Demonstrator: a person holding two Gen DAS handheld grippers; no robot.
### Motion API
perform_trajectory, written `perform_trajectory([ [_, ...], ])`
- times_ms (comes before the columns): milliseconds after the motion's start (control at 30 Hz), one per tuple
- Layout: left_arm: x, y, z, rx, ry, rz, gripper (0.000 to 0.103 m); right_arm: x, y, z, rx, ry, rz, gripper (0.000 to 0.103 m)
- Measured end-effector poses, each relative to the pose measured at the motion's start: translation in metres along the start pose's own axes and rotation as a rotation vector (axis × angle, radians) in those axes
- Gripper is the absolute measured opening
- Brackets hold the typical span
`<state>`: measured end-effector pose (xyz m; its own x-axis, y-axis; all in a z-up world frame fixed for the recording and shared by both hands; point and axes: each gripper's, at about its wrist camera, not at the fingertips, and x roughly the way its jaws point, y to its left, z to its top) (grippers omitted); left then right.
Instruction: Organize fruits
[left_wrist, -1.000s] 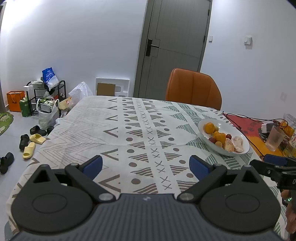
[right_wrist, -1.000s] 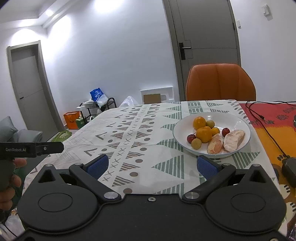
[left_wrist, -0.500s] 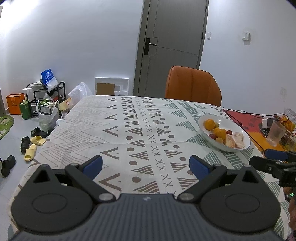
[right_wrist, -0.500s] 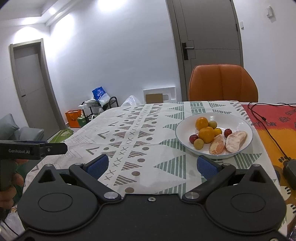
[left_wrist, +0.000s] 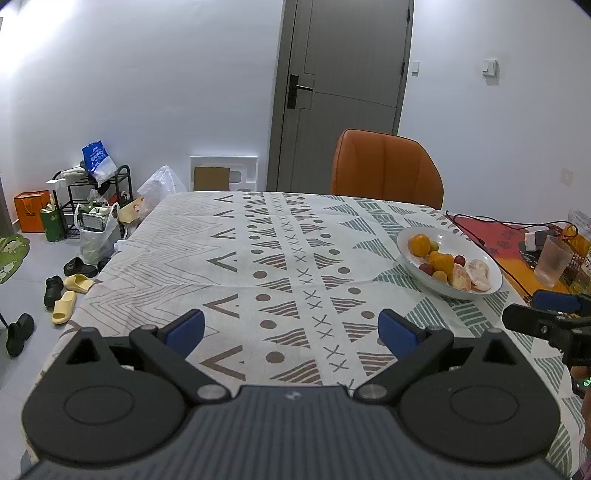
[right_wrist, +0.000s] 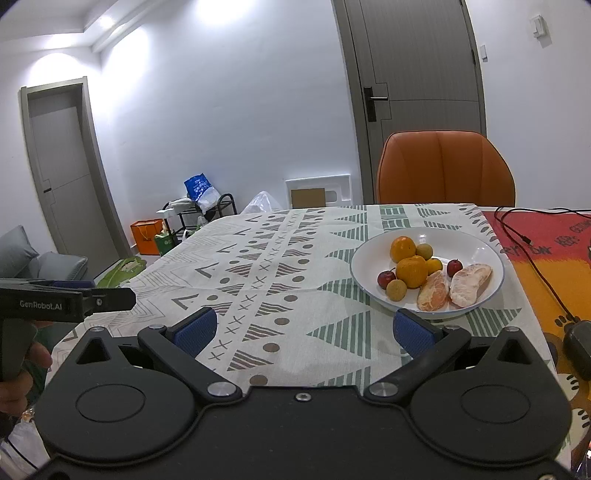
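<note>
Table (left_wrist: 258, 236) is covered by a patterned cloth; most of it is bare, so any sorting space is presumably meant to be there. An orange chair (right_wrist: 445, 168) is parked at the far edge, out of reach paths.

White plate (right_wrist: 480, 254) is set on the right part of the cloth, just beside the red-orange mat (right_wrist: 546, 258) with a cable run across it. All visible fruit is kept on that plate, none is seen on the cloth: two oranges (right_wrist: 411, 271), two peeled citrus pieces (right_wrist: 471, 279) lying side by side at the near rim, two small red fruits (right_wrist: 386, 278), and a few small yellow-green ones (right_wrist: 396, 289). This layout fits either fruit already gathered onto the plate or a pile awaiting sorting; which one cannot be settled from here.

Left gripper (left_wrist: 291, 328) is held over the near edge of the table, fingers spread wide, nothing between the blue pads (left_wrist: 186, 326). Right gripper (right_wrist: 303, 328) is likewise held with fingers wide apart and empty, pointed so that the plate sits just past its right pad (right_wrist: 410, 334). Judged: the right side is positioned for plate access, while the left is kept clear over bare cloth.

A plastic cup (left_wrist: 554, 260) is left on the mat, well apart from the fruit.
</note>
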<state>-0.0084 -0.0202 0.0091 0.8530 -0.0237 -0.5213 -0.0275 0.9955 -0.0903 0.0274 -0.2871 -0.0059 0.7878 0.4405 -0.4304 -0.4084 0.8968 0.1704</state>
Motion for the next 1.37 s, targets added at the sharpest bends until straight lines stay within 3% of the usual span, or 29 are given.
perform_trajectory([
  [1367,-0.0006,-0.0026,-0.0037,0.026,-0.001,-0.004,0.1,0.0008,-0.0003,-0.0016,-0.005,0.003,-0.01,0.103],
])
